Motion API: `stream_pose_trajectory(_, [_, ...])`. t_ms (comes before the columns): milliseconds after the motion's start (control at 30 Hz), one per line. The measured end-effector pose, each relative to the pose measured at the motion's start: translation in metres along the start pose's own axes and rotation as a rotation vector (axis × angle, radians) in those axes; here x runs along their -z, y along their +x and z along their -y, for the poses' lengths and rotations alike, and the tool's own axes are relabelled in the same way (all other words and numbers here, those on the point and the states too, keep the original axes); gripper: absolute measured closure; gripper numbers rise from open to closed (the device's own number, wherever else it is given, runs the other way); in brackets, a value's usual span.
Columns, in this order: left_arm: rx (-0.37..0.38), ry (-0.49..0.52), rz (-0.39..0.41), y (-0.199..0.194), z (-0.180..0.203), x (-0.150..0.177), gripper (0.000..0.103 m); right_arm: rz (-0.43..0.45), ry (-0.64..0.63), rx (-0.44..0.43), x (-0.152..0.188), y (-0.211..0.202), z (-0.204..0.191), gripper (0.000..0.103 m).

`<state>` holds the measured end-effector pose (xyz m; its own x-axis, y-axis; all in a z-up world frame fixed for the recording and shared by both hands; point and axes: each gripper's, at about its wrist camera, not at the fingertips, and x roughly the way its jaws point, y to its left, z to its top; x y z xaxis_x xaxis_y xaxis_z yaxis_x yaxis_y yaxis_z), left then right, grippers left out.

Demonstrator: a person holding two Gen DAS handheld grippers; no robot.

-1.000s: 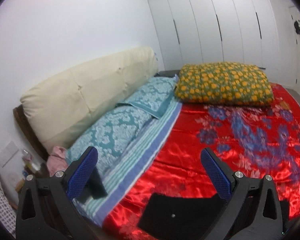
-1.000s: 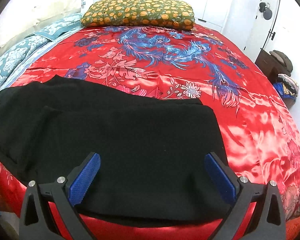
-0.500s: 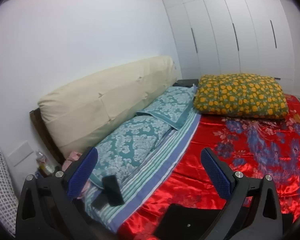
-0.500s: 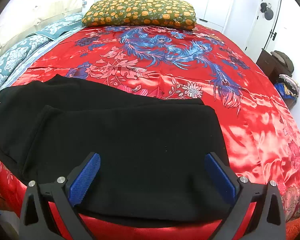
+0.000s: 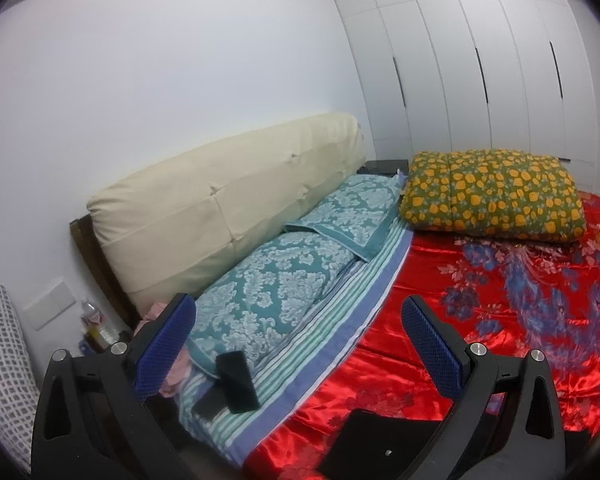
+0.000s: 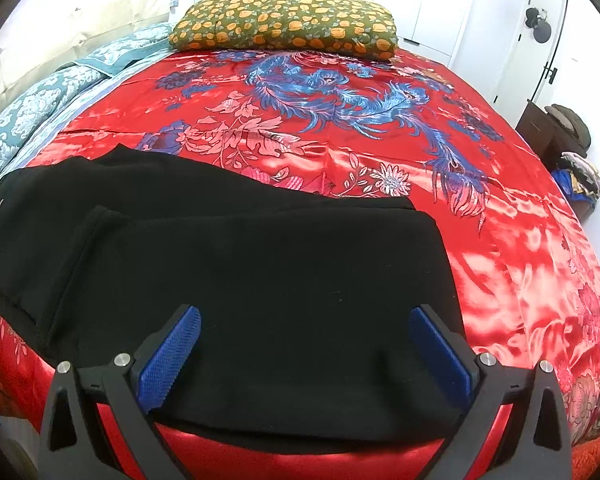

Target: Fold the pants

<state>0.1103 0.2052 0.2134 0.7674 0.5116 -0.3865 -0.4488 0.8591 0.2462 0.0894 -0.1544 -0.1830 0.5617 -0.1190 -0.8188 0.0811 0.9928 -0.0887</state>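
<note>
Right wrist: black pants (image 6: 240,288) on red bedspread (image 6: 520,240); both tongs (image 6: 304,352) (image 5: 300,344) wide.

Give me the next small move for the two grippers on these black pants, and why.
Probably tip the left gripper back down toward the black pants. Its camera sees mostly headboard and teal pillows, with only a corner of the pants at the bottom edge. The right gripper hovers open over the near part of the pants, which already lie partly folded on the red bedspread; neither holds cloth.
</note>
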Motion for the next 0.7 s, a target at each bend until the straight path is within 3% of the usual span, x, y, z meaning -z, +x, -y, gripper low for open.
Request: stream_pose_trajectory(700, [-0.010,0.036,0.025,-0.0090,0.0074,-0.0063,0.000,-0.002,-0.003,-0.001,0.0005,0.0021,-0.0013,0.000])
